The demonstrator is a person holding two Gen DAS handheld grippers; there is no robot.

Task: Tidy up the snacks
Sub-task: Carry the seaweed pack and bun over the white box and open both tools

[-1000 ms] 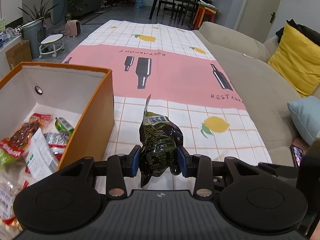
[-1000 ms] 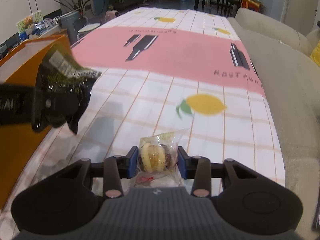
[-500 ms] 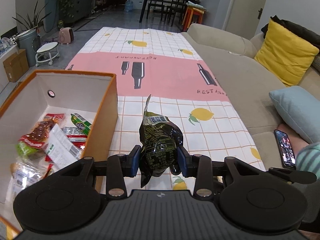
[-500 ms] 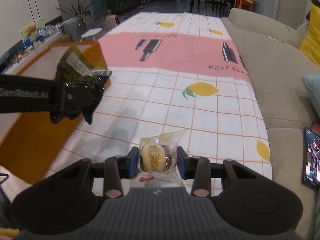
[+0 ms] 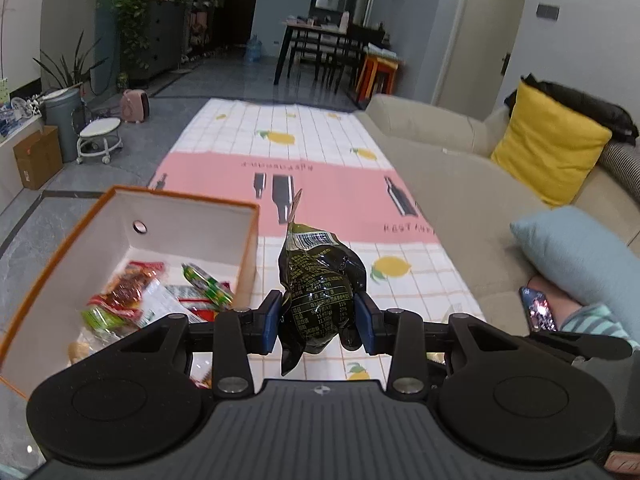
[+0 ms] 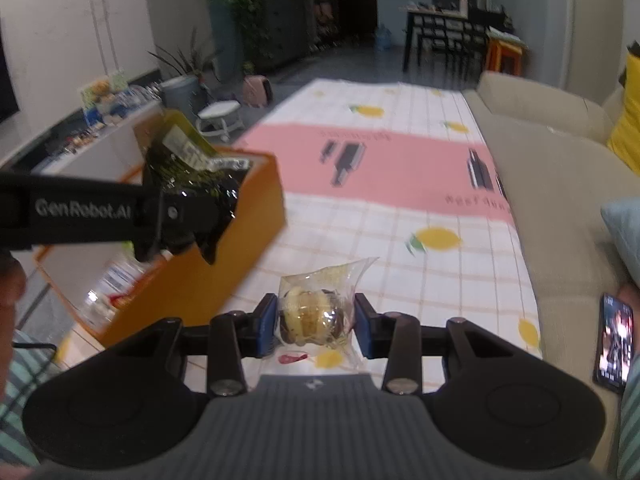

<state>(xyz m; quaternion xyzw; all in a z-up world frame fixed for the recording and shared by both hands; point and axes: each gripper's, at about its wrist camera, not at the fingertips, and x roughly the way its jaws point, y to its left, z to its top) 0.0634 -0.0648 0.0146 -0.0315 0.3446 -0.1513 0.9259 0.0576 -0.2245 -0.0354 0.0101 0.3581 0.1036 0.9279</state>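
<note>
My left gripper (image 5: 318,322) is shut on a dark green snack packet (image 5: 320,292), held in the air above the patterned tablecloth (image 5: 332,200). To its left stands an orange box (image 5: 52,264) with white inner walls and several snack packets (image 5: 136,296) on its floor. In the right wrist view my right gripper (image 6: 315,326) is shut on a clear-wrapped pastry (image 6: 312,312). The left gripper (image 6: 172,216) with its green packet (image 6: 188,168) shows there at the left, over the orange box (image 6: 248,216).
A beige sofa (image 5: 460,168) runs along the cloth's right side, with a yellow cushion (image 5: 552,152) and a blue cushion (image 5: 576,248). A phone (image 5: 538,308) rests by a striped sleeve (image 5: 592,316). A stool (image 5: 100,140) and bin (image 5: 62,112) stand far left.
Both grippers have risen and pulled back with their snacks still held. More of the box interior, the sofa and the phone have come into view.
</note>
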